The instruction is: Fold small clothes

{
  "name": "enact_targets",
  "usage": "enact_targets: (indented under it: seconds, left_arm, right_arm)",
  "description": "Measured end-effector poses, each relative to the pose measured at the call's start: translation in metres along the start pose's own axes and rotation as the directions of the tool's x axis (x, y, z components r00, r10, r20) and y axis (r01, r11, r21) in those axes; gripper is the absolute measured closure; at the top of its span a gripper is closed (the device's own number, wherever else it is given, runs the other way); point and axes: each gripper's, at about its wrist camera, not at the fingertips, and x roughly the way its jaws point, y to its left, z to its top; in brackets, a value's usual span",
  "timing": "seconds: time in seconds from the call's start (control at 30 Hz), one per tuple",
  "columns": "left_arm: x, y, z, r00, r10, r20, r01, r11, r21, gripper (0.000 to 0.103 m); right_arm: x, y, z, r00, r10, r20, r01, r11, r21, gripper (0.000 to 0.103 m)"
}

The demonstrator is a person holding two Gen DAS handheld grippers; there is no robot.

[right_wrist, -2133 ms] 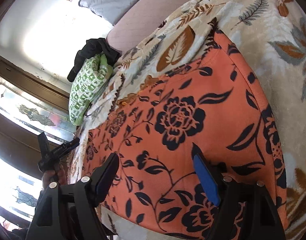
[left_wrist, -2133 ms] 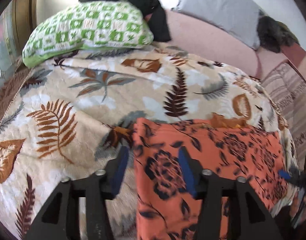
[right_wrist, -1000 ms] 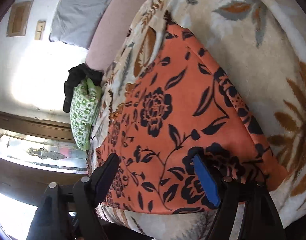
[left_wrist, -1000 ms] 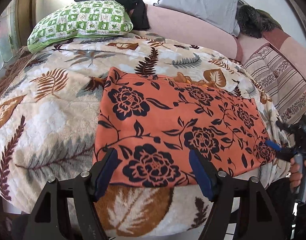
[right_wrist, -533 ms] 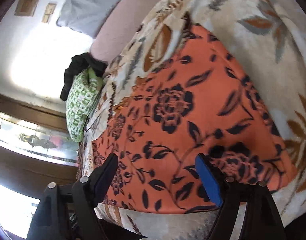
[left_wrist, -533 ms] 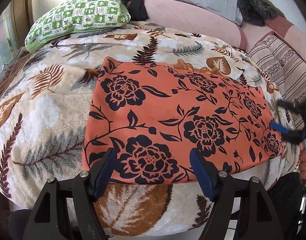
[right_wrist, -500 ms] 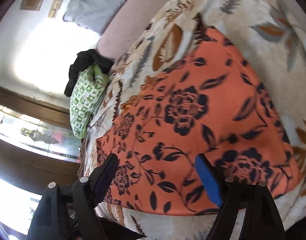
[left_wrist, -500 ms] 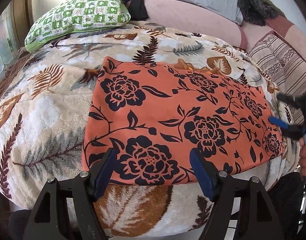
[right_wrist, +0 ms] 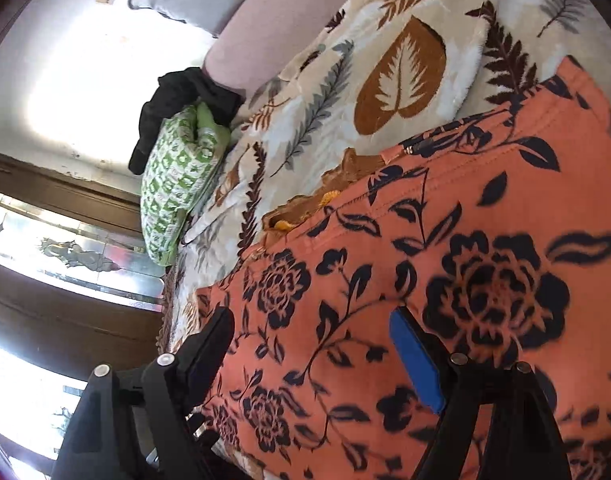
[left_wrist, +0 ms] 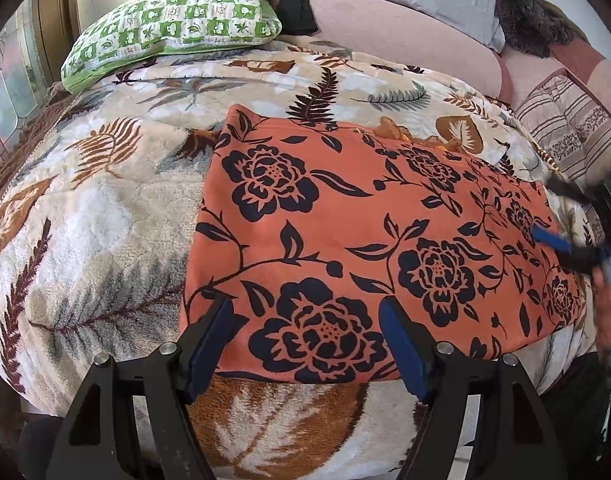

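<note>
Altogether one orange floral garment (left_wrist: 365, 236) spread flat, two grippers, left (left_wrist: 307, 338), right (right_wrist: 311, 346), fingers apart, empty.

Both grippers, left gripper (left_wrist: 305, 336) & right gripper (right_wrist: 309, 344), fingers spread wide, nothing gripped.

I see the orange cloth with black flowers (left_wrist: 345, 216) as thin, smooth, matt woven fabric; the cream leaf-print blanket (left_wrist: 105, 208) under it looks thick and fuzzy; the green checked pillow (left_wrist: 173, 20) is quilted cotton; my gripper fingers (left_wrist: 209, 340) are matt black plastic with blue pads.
</note>
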Motion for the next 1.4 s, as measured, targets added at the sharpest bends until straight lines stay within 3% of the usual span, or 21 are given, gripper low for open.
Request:
enact_targets:
  seconds: [0.2, 0.3, 0.5, 0.7, 0.9, 0.97, 1.27, 1.4]
  left_arm:
    - [-0.002, -0.017, -0.003, 1.000, -0.003, 0.002, 0.003, 1.000, 0.000, 0.027]
    - [0.001, -0.027, -0.002, 1.000, -0.002, 0.001, 0.002, 1.000, -0.008, 0.027]
    - [0.003, -0.046, 0.005, 1.000, 0.015, 0.021, -0.015, 1.000, -0.001, 0.027]
    - [0.009, -0.064, 0.011, 0.999, 0.048, 0.017, -0.049, 0.998, 0.040, 0.027]
    - [0.012, -0.067, 0.014, 0.999, 0.040, 0.019, -0.041, 0.998, 0.047, 0.027]
    - [0.015, -0.067, 0.016, 0.999, 0.037, 0.016, -0.038, 0.998, 0.044, 0.027]
    - [0.019, -0.073, 0.026, 0.998, 0.039, 0.054, -0.041, 0.998, 0.052, 0.027]
    - [0.038, -0.080, 0.030, 0.998, 0.048, 0.031, -0.050, 0.997, 0.067, 0.025]
  right_arm:
    - [-0.068, -0.039, -0.104, 0.999, 0.008, 0.053, -0.015, 0.993, 0.120, 0.020]
    - [-0.087, -0.071, -0.126, 0.996, -0.015, 0.085, -0.005, 0.973, 0.229, 0.020]
    - [-0.117, -0.116, -0.110, 0.973, -0.001, 0.233, -0.095, 0.909, 0.405, 0.019]
    - [-0.115, -0.134, -0.095, 0.962, -0.005, 0.272, -0.136, 0.857, 0.496, 0.018]
    - [-0.117, -0.118, -0.073, 0.950, -0.051, 0.307, -0.081, 0.912, 0.403, 0.018]
    - [-0.104, -0.120, -0.069, 0.957, -0.073, 0.281, -0.052, 0.909, 0.413, 0.018]
    - [-0.105, -0.102, -0.064, 0.949, -0.097, 0.300, -0.008, 0.944, 0.329, 0.019]
    - [-0.096, -0.112, -0.064, 0.955, -0.115, 0.274, 0.012, 0.936, 0.352, 0.018]
